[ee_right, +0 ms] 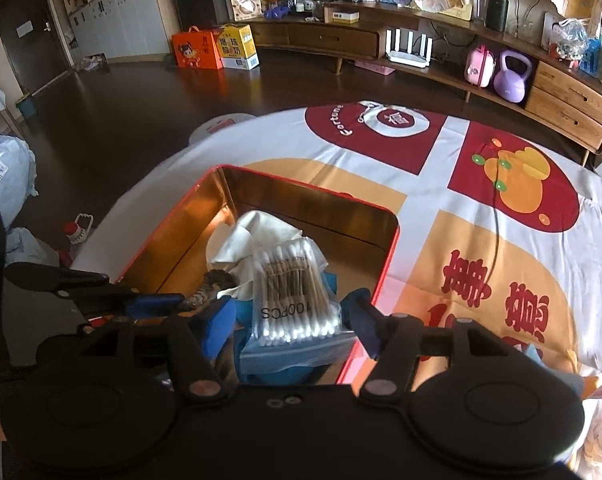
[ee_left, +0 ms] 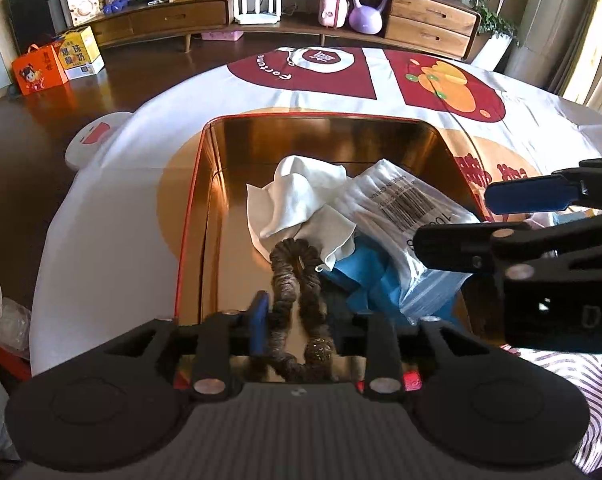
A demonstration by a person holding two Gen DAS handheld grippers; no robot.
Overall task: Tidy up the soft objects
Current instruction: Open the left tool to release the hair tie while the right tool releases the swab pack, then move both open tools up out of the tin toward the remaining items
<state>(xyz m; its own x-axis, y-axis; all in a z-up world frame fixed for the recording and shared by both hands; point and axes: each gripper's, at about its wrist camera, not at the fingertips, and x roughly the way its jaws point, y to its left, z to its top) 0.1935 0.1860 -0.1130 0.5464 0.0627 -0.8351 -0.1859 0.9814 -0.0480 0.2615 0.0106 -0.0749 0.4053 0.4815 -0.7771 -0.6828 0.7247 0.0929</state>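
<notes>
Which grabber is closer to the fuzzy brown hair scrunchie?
Left. The left gripper has the scrunchie between its fingers, over the tin. The right gripper sits open beside it, around the cotton swabs bag.

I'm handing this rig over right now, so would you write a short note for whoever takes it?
Left gripper: holding the brown scrunchie over the red tin; not yet let go.
Right gripper: open, empty, hovering over the tin's near end.
Already in the tin: white cloth, bag of cotton swabs, blue cloth.
Left to do: release the scrunchie into the tin and withdraw. I can't tell whether other items remain outside.
</notes>
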